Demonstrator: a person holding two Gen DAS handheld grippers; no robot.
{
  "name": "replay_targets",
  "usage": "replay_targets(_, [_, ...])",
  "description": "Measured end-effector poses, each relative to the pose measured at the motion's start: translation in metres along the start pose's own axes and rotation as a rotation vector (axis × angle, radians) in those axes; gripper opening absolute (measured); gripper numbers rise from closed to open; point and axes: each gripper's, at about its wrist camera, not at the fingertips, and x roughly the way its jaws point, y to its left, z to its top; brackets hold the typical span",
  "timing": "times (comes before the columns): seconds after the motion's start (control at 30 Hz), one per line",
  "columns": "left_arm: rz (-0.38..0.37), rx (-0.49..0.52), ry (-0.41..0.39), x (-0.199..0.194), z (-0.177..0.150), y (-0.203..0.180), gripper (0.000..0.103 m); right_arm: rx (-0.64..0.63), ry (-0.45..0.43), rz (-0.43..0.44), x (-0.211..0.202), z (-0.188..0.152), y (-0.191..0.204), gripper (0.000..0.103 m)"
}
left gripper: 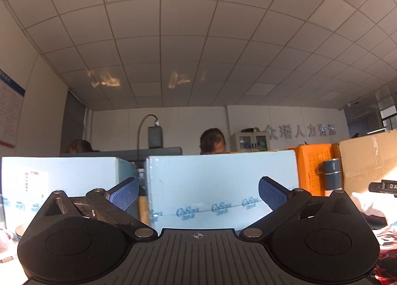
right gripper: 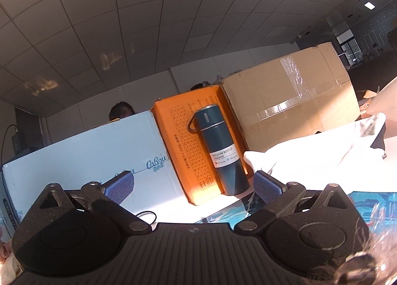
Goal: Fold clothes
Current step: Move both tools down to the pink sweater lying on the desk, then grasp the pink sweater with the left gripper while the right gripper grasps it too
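My left gripper (left gripper: 198, 192) is open, its blue pads wide apart with nothing between them, pointing at the light blue boxes. My right gripper (right gripper: 193, 185) is open too and holds nothing. A white garment (right gripper: 315, 148) lies bunched in bright sunlight on the table, just beyond and right of the right gripper's right finger. The same white cloth (left gripper: 364, 204) shows at the right edge of the left wrist view. A patterned blue cloth (right gripper: 367, 207) lies under the right gripper's right side.
Light blue boxes (left gripper: 220, 185), an orange box (right gripper: 188, 146) and a large cardboard box (right gripper: 292, 96) wall off the table's far side. A dark vacuum bottle (right gripper: 220, 151) stands against the orange box. A person's head (left gripper: 213, 140) shows behind the boxes.
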Motion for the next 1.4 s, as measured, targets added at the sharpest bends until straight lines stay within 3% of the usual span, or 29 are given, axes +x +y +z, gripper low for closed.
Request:
replay_targets(0.27, [0.332,-0.142,-0.067,0.007,0.013,0.104,0.103,0.014,0.093,0.287,-0.011,0.005,0.088,0.103])
replay_targets(0.37, [0.413,-0.344,-0.029,0.002,-0.013,0.156,0.103,0.007,0.148,0.405,-0.007,0.005,0.125,0.103])
replay_targets(0.43, [0.413,-0.549,-0.004,-0.005,-0.037,0.191,0.103,0.001,0.202,0.480,-0.002,0.000,0.151,0.103])
replay_targets(0.6, [0.371,-0.824,0.070,-0.007,-0.077,0.248,0.102,-0.035,0.352,0.636,0.022,-0.026,0.214,0.103])
replay_targets(0.73, [0.306,-1.010,0.113,-0.004,-0.105,0.263,0.098,0.004,0.497,0.700,0.057,-0.053,0.259,0.103])
replay_targets(0.8, [0.291,-1.012,0.158,0.006,-0.111,0.258,0.098,0.038,0.578,0.705,0.079,-0.068,0.277,0.103])
replay_targets(0.93, [0.252,-0.917,0.229,0.024,-0.112,0.248,0.098,0.103,0.734,0.734,0.121,-0.101,0.310,0.103])
replay_targets(1.17, [0.195,-0.791,0.360,0.051,-0.116,0.232,0.096,0.148,0.810,0.691,0.149,-0.143,0.351,0.103])
replay_targets(1.23, [0.192,-0.732,0.372,0.054,-0.114,0.225,0.089,0.151,0.818,0.688,0.150,-0.151,0.357,0.102])
replay_targets(1.27, [0.198,-0.702,0.377,0.055,-0.114,0.222,0.083,0.149,0.821,0.689,0.149,-0.154,0.359,0.096])
replay_targets(1.3, [0.205,-0.671,0.381,0.055,-0.113,0.219,0.063,0.148,0.829,0.685,0.149,-0.158,0.362,0.089])
replay_targets(1.33, [0.220,-0.639,0.388,0.056,-0.113,0.217,0.043,0.148,0.836,0.682,0.149,-0.161,0.365,0.071])
replay_targets(1.37, [0.236,-0.608,0.394,0.057,-0.113,0.214,0.041,0.143,0.842,0.678,0.149,-0.164,0.368,0.054])
replay_targets(1.4, [0.235,-0.599,0.389,0.056,-0.113,0.213,0.038,0.131,0.836,0.677,0.146,-0.163,0.371,0.049])
